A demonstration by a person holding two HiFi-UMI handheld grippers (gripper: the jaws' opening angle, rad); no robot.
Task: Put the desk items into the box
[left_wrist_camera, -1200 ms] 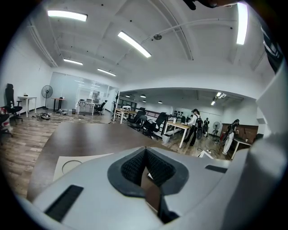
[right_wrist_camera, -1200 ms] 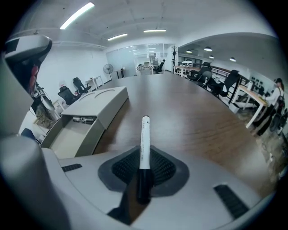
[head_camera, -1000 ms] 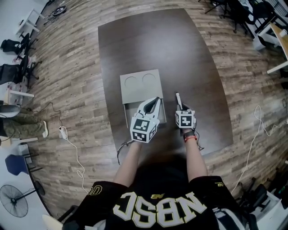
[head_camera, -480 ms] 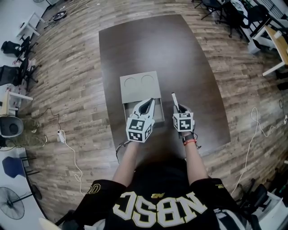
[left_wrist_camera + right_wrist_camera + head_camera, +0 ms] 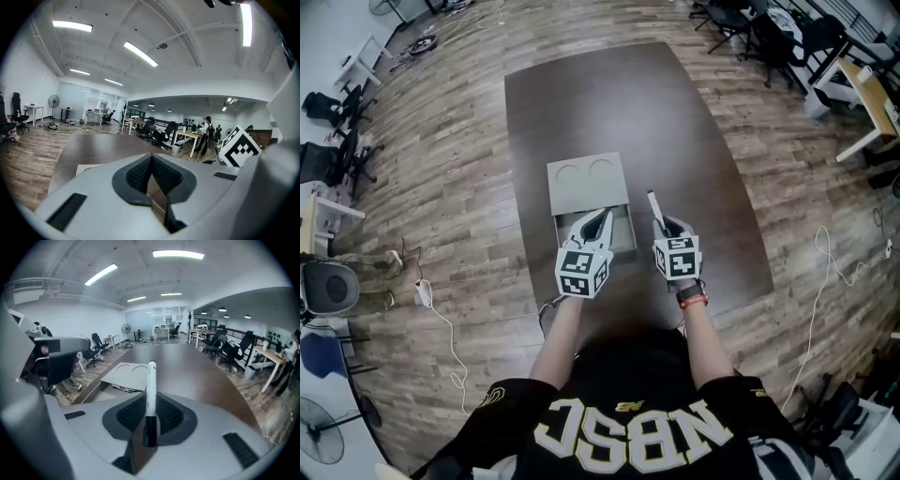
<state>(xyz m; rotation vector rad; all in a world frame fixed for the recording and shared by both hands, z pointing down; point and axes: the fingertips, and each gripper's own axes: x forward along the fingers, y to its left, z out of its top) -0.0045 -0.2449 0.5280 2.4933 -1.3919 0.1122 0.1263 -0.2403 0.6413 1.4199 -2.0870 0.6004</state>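
Note:
A grey box (image 5: pixel 622 234) lies open on the dark table (image 5: pixel 609 103), its flat lid (image 5: pixel 586 180) with two round marks lying just beyond it. My left gripper (image 5: pixel 602 217) hovers over the box's open part with its jaws shut and nothing between them (image 5: pixel 151 157). To the right of the box, my right gripper (image 5: pixel 667 225) is shut on a white marker (image 5: pixel 655 207) with a black end. The marker (image 5: pixel 150 390) sticks out forward past the jaws (image 5: pixel 150 404). A dark pen (image 5: pixel 123 389) lies inside the box.
The table's front edge (image 5: pixel 675 305) runs right below both grippers. Wooden floor surrounds the table, with office chairs (image 5: pixel 328 155) at the left, desks (image 5: pixel 853 84) at the upper right and a cable (image 5: pixel 441 319) on the floor at the left.
Both grippers have drifted slightly left and toward me in the head view. The marker stays held in the right gripper. The left jaws remain over the box.

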